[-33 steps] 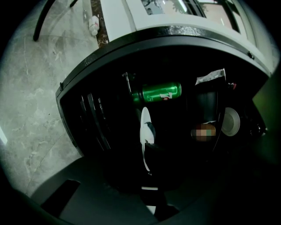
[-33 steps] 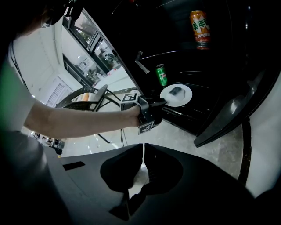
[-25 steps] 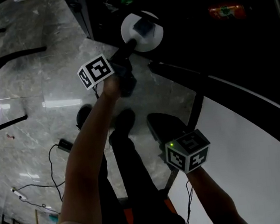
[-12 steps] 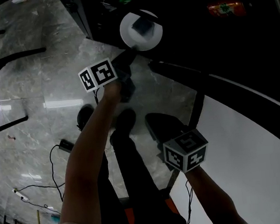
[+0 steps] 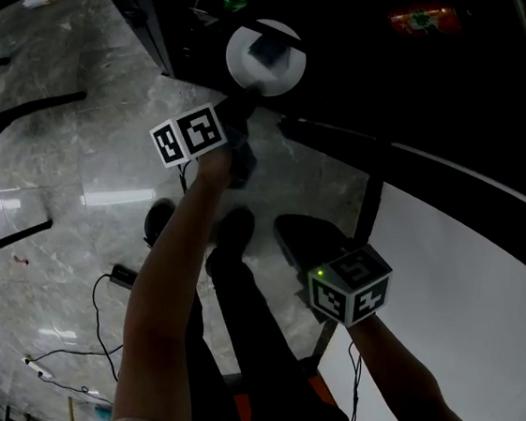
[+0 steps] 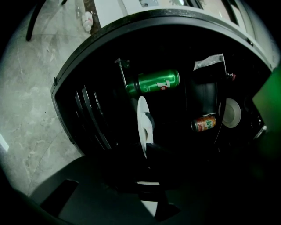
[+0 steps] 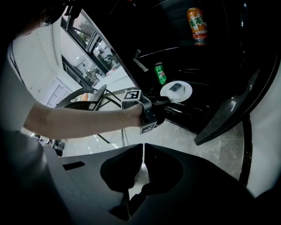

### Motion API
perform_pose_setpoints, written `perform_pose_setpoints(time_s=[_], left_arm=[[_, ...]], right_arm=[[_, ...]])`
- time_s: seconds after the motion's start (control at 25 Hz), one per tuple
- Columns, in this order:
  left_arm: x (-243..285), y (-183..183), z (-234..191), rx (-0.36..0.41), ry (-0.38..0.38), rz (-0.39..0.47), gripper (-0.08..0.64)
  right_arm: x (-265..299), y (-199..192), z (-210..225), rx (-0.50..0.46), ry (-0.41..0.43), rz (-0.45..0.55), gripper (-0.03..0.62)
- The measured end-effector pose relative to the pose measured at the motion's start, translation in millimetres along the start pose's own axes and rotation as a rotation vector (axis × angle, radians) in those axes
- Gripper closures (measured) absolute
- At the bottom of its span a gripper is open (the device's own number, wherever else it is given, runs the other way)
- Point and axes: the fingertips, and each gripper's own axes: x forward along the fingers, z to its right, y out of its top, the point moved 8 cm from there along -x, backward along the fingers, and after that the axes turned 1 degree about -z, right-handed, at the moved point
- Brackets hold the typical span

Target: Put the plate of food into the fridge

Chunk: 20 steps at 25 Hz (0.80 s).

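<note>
We see the left gripper (image 5: 248, 91) reaching the white plate (image 5: 271, 70) inside the dark fridge (image 5: 371, 79), its fingers just closing with the plate's rim between them. The right gripper (image 5: 296, 237) hangs low above the marble floor (image 5: 69, 161).

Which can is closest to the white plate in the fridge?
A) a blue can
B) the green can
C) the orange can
B: in the right gripper view the green can stands right beside the white plate, while the orange can sits well apart from it, near the top of the picture.
</note>
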Motion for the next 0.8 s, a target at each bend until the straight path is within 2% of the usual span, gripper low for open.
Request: perform_pose_setpoints(time_s=[0.32,0.52,0.68,0.8], left_arm=[[11,4,2,0.006,0.004,-0.022,0.517],[21,5,3,-0.034,-0.006,-0.049,0.517],[25,7,7,-0.033,-0.022,-0.052,0.515],[21,8,10,-0.063,-0.076,-0.032,0.439]], right_arm=[[2,-3,-3,0.003,0.004,-0.005,0.565],[3,-6,-6,0.007,0.008,-0.004,0.565],[4,-7,-9,0.005,0.01,-0.011,0.565],[5,-7,-10,-0.001,0.016,-0.015,0.565]])
